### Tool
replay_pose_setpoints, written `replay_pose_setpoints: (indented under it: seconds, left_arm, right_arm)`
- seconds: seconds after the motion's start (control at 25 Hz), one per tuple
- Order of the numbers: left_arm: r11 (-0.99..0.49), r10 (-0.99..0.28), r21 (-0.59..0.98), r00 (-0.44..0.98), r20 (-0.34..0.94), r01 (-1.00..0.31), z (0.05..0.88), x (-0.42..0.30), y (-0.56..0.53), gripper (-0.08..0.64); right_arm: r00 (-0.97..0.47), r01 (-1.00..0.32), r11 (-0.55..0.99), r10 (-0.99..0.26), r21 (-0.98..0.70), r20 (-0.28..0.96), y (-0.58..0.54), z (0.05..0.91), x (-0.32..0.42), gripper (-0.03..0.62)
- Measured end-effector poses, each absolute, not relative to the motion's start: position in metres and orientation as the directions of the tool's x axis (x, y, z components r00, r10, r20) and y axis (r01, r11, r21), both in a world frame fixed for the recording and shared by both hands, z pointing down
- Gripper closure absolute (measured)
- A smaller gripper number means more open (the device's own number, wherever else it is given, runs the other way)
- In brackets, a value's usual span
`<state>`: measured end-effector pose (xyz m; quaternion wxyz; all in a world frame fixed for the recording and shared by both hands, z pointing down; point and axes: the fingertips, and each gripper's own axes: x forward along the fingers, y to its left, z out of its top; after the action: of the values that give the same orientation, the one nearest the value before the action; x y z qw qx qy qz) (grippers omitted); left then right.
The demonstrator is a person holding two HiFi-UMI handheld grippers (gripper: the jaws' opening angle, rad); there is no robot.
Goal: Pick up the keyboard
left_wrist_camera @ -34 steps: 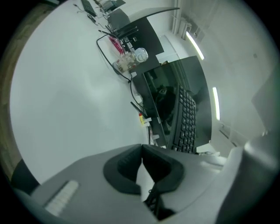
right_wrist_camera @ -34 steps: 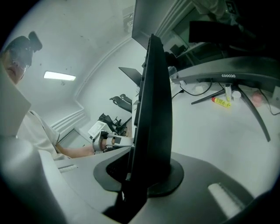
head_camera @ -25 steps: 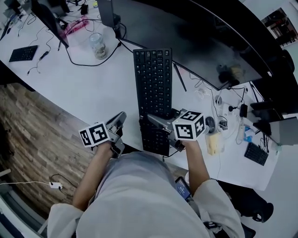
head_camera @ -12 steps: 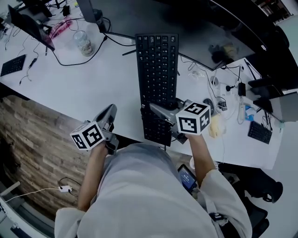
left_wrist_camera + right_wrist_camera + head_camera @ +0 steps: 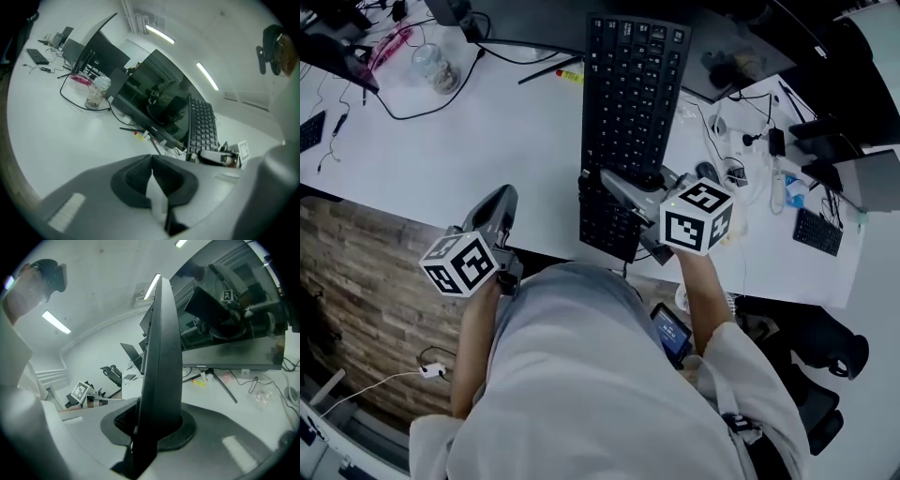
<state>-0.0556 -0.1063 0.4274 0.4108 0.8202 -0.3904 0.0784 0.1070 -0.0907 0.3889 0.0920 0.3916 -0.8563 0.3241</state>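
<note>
Right gripper (image 5: pixel 609 183) clamps keyboard (image 5: pixel 633 94) edge; left gripper (image 5: pixel 497 204) jaws together (empty).

The black rectangular plastic keyboard (image 5: pixel 633 103) has rows of black keys with faint pale legends. The flat desk top (image 5: pixel 487 150) under it is plain white. The left gripper (image 5: pixel 500 193) and the right gripper (image 5: pixel 602 183) have matte grey bodies with dark charcoal ribbed pads (image 5: pixel 133 180). The marker cube on each (image 5: pixel 697 217) is white with bold black square patterns. The plank floor (image 5: pixel 356 262) is brown and streaky, like wood grain. The person's loose shirt (image 5: pixel 581 394) is pale grey. A thin black cable (image 5: pixel 427 114) loops across the white. A small pen-like stick (image 5: pixel 570 75) is yellow with a red end. A slim tangle (image 5: pixel 389 45) at the far left is pink. A flat phone screen (image 5: pixel 671 330) glows blue. A thin cord (image 5: pixel 375 382) on the floor is white.
</note>
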Motion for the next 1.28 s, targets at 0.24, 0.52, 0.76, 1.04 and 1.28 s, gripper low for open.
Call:
replay_pose_setpoints:
  seconds: [0.24,0.52,0.76,1.04,1.28]
  left_arm:
    - [-0.409,-0.613,0.515,0.645,0.457,-0.753,0.409,-0.057,-0.112,0.56]
    - [-0.424,-0.737,0.445,0.586,0.337,-0.789,0.378,-0.076,-0.131,0.56]
    - [-0.46,-0.785,0.272,0.53,0.32,-0.845,0.369,-0.08,-0.13,0.56]
    - [-0.481,-0.793,0.248,0.538,0.284,-0.841,0.359,-0.075,-0.123,0.56]
    - [-0.497,-0.8,0.267,0.556,0.227,-0.825,0.349,-0.073,-0.119,0.56]
  right_arm:
    - [-0.633,-0.763,0.457,-0.675,-0.458,0.381,-0.092,0.377,0.125,0.515]
    - [-0.561,-0.815,0.429,-0.752,-0.389,0.346,-0.097,0.371,0.126,0.515]
    - [-0.509,-0.846,0.404,-0.806,-0.347,0.302,-0.094,0.36,0.13,0.517]
    - [-0.405,-0.901,0.345,-0.885,-0.262,0.229,-0.091,0.344,0.149,0.517]
    - [-0.311,-0.947,0.285,-0.925,-0.146,0.216,-0.09,0.339,0.158,0.517]
